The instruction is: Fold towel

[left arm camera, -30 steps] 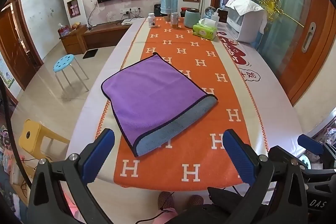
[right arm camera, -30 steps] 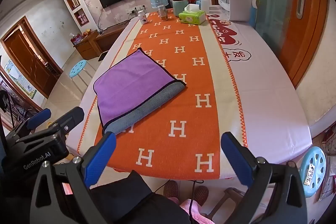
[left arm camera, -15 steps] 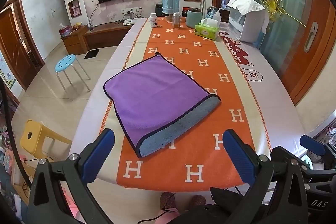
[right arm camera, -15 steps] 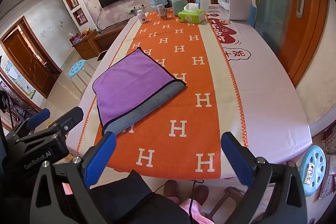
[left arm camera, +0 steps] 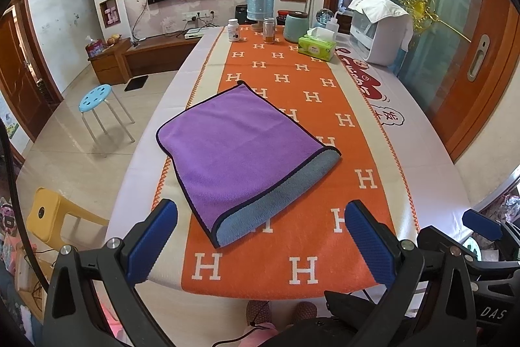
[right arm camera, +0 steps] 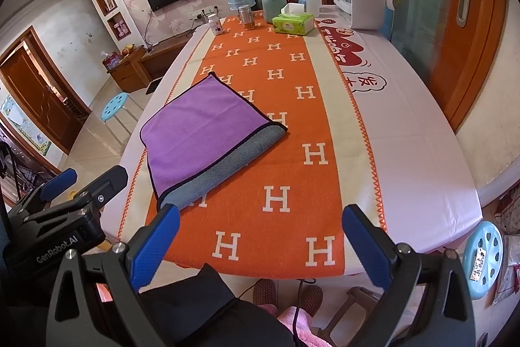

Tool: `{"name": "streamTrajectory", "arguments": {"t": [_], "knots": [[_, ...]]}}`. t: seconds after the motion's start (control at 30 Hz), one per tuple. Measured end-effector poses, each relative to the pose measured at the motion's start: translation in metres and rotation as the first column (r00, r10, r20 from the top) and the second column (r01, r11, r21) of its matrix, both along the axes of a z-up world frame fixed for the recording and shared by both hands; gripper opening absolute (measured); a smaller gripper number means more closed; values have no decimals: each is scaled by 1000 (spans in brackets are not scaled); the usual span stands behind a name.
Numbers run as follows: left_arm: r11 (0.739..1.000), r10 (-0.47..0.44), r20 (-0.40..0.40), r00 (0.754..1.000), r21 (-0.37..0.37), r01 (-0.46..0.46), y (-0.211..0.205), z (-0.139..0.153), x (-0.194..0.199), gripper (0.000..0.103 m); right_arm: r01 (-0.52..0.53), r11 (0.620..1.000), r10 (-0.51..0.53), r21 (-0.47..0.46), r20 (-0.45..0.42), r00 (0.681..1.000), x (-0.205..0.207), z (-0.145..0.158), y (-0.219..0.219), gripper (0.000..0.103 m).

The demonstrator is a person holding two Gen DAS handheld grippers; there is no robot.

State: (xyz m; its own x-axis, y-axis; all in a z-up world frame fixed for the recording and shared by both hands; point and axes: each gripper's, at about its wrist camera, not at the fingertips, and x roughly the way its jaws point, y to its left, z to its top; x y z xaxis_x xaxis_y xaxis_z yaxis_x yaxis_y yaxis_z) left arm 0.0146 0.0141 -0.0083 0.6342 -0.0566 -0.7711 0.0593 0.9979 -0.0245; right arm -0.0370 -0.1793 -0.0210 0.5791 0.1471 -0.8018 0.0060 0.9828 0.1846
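A purple towel [left arm camera: 240, 148] lies folded once on the orange runner, with its grey-blue underside showing as a strip along the near edge [left arm camera: 276, 210]. It also shows in the right wrist view [right arm camera: 201, 135]. My left gripper [left arm camera: 260, 239] is open and empty, held back over the table's near edge just short of the towel. My right gripper [right arm camera: 258, 246] is open and empty, over the near edge to the right of the towel. The left gripper's body shows in the right wrist view [right arm camera: 65, 217].
At the table's far end stand a green tissue box [left arm camera: 317, 46], jars, a teal canister [left arm camera: 295, 26] and a white appliance [left arm camera: 380, 31]. A blue stool [left arm camera: 96, 95] and a yellow stool [left arm camera: 48, 217] stand left of the table; another blue stool [right arm camera: 484, 246] stands at the right.
Both grippers have drawn slightly back and up from the table; the towel sits a little farther away in both views. The towel itself has not moved.
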Motion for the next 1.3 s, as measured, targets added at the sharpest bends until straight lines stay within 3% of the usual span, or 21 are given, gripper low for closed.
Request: {"name": "streamTrajectory", "arguments": {"t": [0.37, 0.77, 1.03, 1.3], "knots": [[999, -45, -30, 999, -13, 44, 19, -8, 7, 102, 42, 999, -43, -25, -32, 999, 1, 0, 18, 100], [991, -115, -65, 991, -77, 110, 36, -18, 9, 102, 82, 994, -85, -67, -31, 996, -9, -3, 41, 100], [990, -105, -94, 990, -105, 95, 36, -26, 14, 102, 81, 994, -84, -72, -42, 996, -5, -6, 40, 100], [992, -42, -128, 991, -126, 26, 35, -35, 25, 102, 5, 997, -8, -79, -46, 999, 15, -6, 36, 100]]}}
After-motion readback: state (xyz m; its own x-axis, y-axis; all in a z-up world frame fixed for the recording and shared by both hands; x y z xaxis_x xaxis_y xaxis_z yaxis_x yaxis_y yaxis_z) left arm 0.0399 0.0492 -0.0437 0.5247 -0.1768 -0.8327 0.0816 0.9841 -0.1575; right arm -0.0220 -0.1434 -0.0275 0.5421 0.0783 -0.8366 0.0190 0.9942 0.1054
